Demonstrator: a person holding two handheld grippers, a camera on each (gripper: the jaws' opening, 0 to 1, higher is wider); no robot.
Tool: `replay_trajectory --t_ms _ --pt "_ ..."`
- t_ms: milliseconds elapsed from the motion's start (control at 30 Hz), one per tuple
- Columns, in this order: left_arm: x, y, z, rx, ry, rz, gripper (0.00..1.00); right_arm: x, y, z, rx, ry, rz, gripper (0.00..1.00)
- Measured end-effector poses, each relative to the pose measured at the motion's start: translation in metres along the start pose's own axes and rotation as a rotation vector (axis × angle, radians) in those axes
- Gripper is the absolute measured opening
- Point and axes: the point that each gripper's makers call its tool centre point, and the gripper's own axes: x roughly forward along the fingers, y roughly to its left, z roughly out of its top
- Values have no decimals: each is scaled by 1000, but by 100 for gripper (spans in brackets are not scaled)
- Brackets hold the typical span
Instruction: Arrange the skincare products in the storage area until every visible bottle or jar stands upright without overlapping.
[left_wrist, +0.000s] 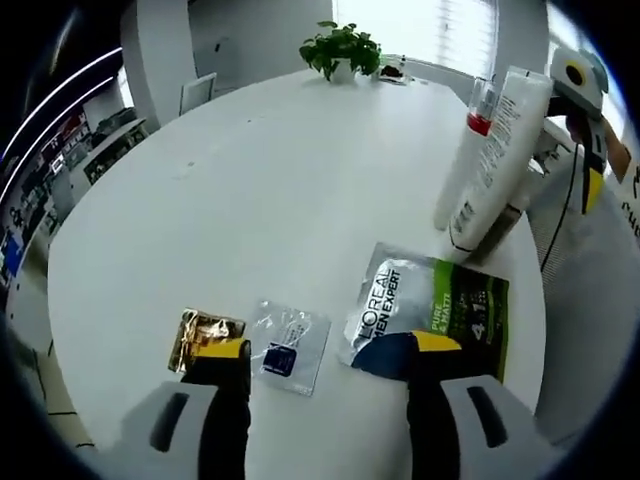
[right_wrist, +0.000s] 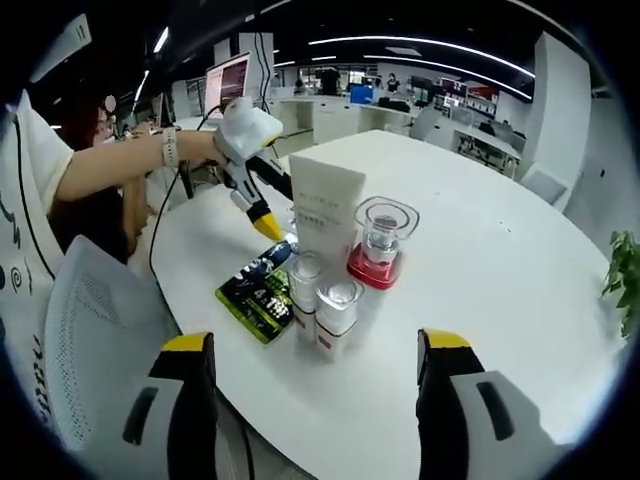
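A white tube (right_wrist: 325, 205) stands upright on the round white table (right_wrist: 500, 260), with a clear jar on a red base (right_wrist: 381, 245) to its right. Two small clear-capped bottles (right_wrist: 336, 306) stand in front of them, close together. A green and silver L'Oreal sachet (left_wrist: 430, 310) lies flat beside the tube (left_wrist: 500, 150). A small clear sachet (left_wrist: 291, 346) and a gold sachet (left_wrist: 205, 336) lie near my left gripper (left_wrist: 325, 385), which is open and holds nothing. My right gripper (right_wrist: 318, 390) is open, short of the bottles. A hand holds the left gripper (right_wrist: 262, 215) beside the tube.
A potted plant (left_wrist: 342, 48) stands at the table's far edge. A grey chair (right_wrist: 95, 340) and a seated person (right_wrist: 60, 180) are at the table's side near the green sachet (right_wrist: 258, 290). Desks and monitors fill the room behind.
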Motion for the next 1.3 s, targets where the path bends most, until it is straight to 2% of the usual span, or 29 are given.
replay_trajectory --t_ms 267,400,667,833,1000,1133,1267,1300 --pt "10 7 -5 -13 31 -17 57 0 -3 -5 16 5 -8 81" --pt "19 16 -2 -26 38 -32 57 1 -2 -9 26 11 -6 81" --pt "23 16 -8 -29 80 -50 56 1 -4 -11 42 8 -13 80" --pt "26 25 -9 -41 89 -51 54 2 -5 -12 55 5 -13 80" --pt "25 24 -14 27 134 -33 50 2 -5 -13 61 7 -11 80" --pt "23 16 -12 43 140 -28 49 4 -4 -14 65 11 -6 80" --pt "22 18 -14 90 164 -15 44 5 -4 -11 68 3 -3 80" --pt "23 19 -13 78 156 -24 44 4 -4 -11 68 1 -5 80"
